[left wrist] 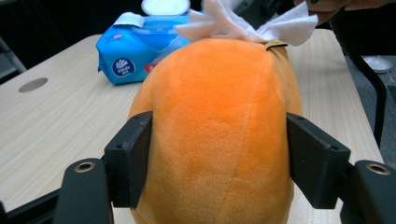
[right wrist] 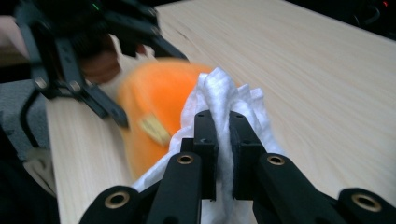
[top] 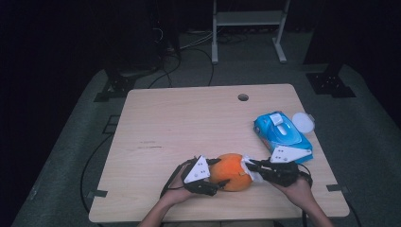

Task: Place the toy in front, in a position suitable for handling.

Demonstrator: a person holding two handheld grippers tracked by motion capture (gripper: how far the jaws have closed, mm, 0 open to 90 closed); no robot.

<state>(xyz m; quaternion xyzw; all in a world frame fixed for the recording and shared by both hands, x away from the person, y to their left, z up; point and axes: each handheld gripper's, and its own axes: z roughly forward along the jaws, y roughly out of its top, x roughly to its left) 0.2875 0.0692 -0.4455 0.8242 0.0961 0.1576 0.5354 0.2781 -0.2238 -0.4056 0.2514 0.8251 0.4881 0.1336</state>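
Note:
An orange plush toy [top: 231,171] lies near the front edge of the wooden table [top: 189,123]. My left gripper [top: 221,172] reaches in from the left, and its pads press into both sides of the orange plush toy [left wrist: 219,107]. My right gripper [top: 249,165] comes from the right, shut on a crumpled white wipe [top: 248,170]. In the right gripper view the gripper [right wrist: 223,126] pinches the wipe [right wrist: 219,88] against the end of the toy [right wrist: 149,98]. In the left gripper view the wipe [left wrist: 224,23] sits on the toy's far end.
A blue pack of wipes [top: 282,131] lies at the table's right side with a round white lid [top: 302,122] beside it. A cable hole [top: 243,97] is near the far edge. Cables and a metal stand are on the floor beyond.

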